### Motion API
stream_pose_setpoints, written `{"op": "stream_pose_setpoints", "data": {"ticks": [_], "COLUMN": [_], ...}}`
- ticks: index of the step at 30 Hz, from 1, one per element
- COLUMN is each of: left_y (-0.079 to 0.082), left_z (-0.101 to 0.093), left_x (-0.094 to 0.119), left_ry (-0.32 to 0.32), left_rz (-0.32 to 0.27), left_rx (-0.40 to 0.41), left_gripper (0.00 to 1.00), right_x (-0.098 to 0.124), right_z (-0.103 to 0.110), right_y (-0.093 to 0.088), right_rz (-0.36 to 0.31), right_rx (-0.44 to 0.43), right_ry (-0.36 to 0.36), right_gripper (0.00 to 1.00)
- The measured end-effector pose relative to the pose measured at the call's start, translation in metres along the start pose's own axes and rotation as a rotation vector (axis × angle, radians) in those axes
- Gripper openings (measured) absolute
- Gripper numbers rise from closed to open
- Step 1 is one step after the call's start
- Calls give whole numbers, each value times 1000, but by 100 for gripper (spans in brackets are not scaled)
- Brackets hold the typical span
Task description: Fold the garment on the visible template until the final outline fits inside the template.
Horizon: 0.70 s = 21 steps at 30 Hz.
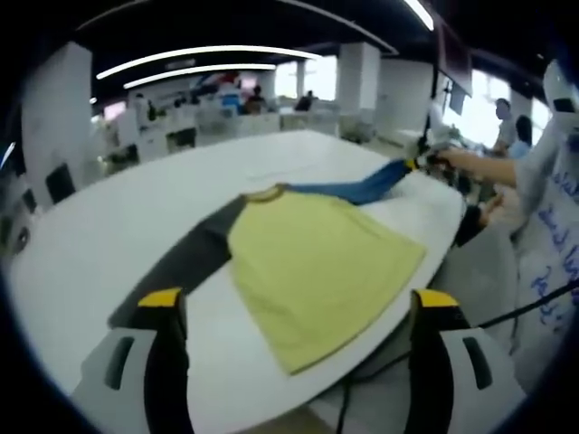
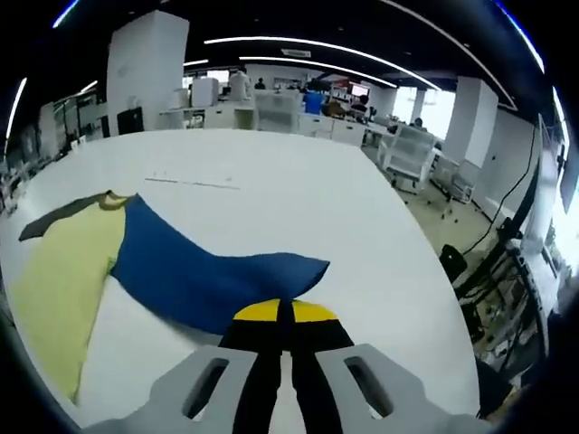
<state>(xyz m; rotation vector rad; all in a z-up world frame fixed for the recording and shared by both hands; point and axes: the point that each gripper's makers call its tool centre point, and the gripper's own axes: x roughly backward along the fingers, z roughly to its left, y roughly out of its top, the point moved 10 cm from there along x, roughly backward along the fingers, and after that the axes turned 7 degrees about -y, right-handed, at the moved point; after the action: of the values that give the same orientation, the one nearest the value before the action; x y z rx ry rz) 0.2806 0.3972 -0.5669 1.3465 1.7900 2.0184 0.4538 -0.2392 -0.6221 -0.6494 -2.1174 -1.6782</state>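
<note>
On the white table (image 1: 109, 217), shirt (image 1: 317, 262) flat with right gripper (image 2: 280, 312) clenched on blue sleeve (image 2: 208, 271), left gripper (image 1: 298, 303) hovering wide open near the hem, so probably first fold, next swinging that sleeve over the yellow body.

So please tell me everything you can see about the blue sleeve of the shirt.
The blue sleeve is long, of soft plain fabric, and joins the yellow body at the shoulder near the collar. It lies stretched out flat across the white table, away from the body, with a few gentle wrinkles. Its cuff end sits between the shut jaws of the right tongs, which appear to pinch it. On the other side of the shirt, the dark grey sleeve lies free on the table.
</note>
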Motion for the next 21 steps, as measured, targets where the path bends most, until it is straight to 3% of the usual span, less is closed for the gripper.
{"op": "stream_pose_setpoints", "data": {"ticks": [6, 21], "left_y": [1, 1], "left_z": [-3, 0], "left_x": [2, 7], "left_ry": [-4, -6], "left_rz": [6, 1], "left_rx": [-17, -15], "left_gripper": [100, 100], "right_x": [4, 9], "right_z": [9, 63], "right_y": [24, 85], "right_rz": [-53, -172], "right_rx": [-16, 33], "right_ry": [28, 145], "right_gripper": [2, 2]}}
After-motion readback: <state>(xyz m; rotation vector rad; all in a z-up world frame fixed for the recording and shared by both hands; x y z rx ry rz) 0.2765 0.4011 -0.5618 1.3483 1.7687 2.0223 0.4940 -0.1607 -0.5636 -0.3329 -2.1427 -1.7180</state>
